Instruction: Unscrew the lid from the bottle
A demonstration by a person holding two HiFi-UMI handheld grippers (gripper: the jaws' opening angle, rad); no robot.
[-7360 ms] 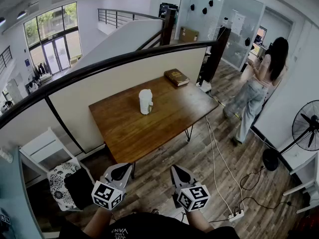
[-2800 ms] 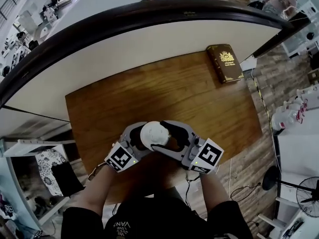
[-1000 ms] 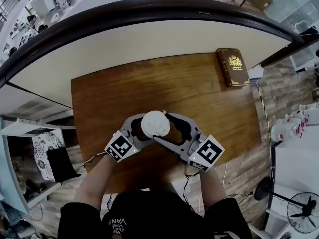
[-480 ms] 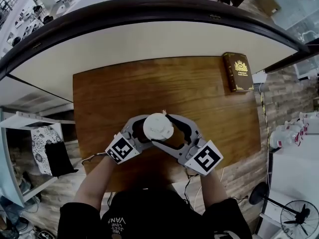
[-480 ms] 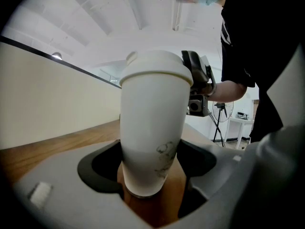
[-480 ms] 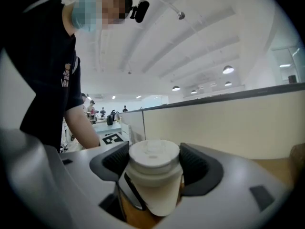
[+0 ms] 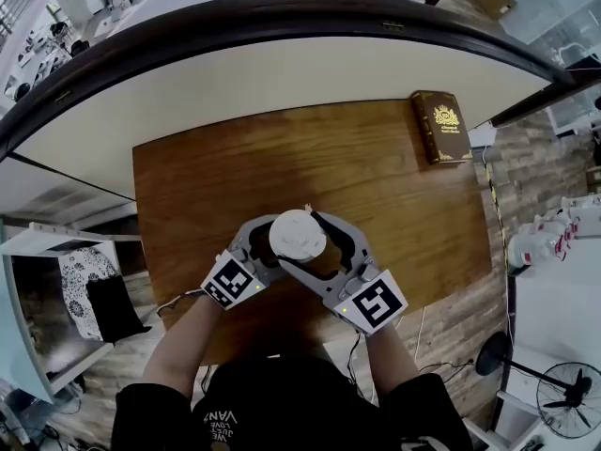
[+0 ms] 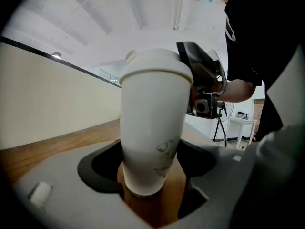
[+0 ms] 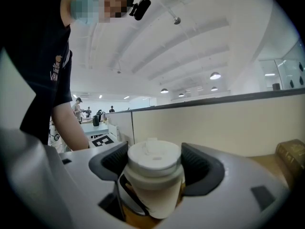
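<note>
A white bottle (image 8: 152, 128) stands upright on the wooden table (image 7: 376, 177), near its front edge, with its white lid (image 7: 298, 235) on. My left gripper (image 8: 150, 175) is shut on the bottle's lower body, one pad on each side. My right gripper (image 9: 155, 168) reaches in from the right at lid height. Its jaws are opening, and the lid (image 9: 153, 159) sits between the pads with a thin gap on each side. In the head view both grippers (image 7: 268, 252) (image 7: 305, 244) meet around the bottle.
A brown hardcover book (image 7: 441, 125) lies at the table's far right corner. A low white partition with a dark rail (image 7: 282, 26) runs along the far edge. A chair with a patterned cushion (image 7: 89, 299) stands left of the table, a fan (image 7: 568, 400) to the right.
My right gripper's jaws have spread wider around the lid, and its marker cube has swung slightly left and toward me. The left gripper and the bottle have stayed in place.
</note>
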